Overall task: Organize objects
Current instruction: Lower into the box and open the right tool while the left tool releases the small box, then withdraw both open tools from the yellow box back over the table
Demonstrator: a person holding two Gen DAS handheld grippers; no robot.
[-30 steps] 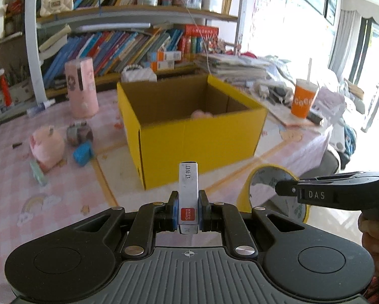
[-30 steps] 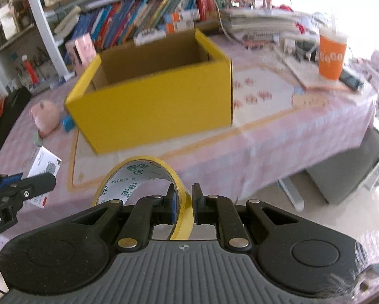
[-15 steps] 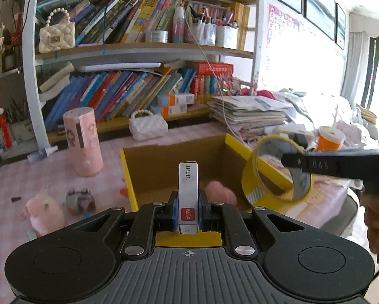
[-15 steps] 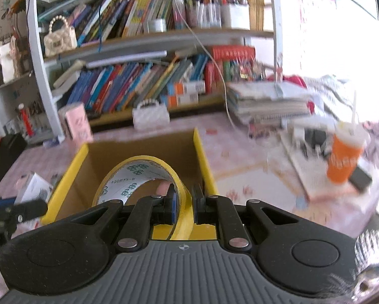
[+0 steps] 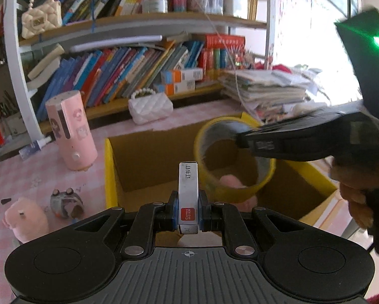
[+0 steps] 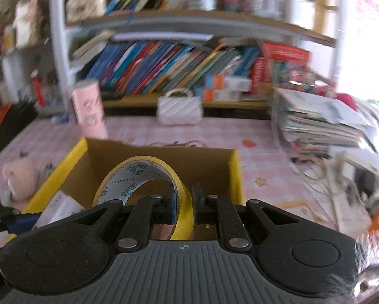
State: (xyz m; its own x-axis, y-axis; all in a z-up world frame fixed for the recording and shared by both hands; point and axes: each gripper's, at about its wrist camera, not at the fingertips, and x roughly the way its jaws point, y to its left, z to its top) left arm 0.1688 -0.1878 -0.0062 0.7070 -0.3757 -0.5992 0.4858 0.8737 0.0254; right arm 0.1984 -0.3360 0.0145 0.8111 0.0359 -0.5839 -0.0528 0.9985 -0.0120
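Observation:
An open yellow cardboard box [image 5: 111,167] stands on the pink checked table; it also shows in the right wrist view [image 6: 236,174]. My left gripper [image 5: 188,212] is shut on a small white staple box [image 5: 188,190] with a red label, held over the box's near edge. My right gripper [image 6: 183,202] is shut on a yellow tape roll [image 6: 139,174] and holds it over the box opening; the roll also shows in the left wrist view [image 5: 240,190]. A pink soft toy [image 5: 230,181] lies inside the box.
A pink cylinder [image 5: 70,131], a pink plush [image 5: 25,220] and a small grey toy [image 5: 65,202] stand left of the box. A white quilted purse [image 5: 150,106] sits behind it. A paper stack [image 5: 265,88] lies at back right. Bookshelves fill the back.
Both grippers have risen from in front of the box to above its opening. The tape roll has moved left over the box interior, closer to the staple box.

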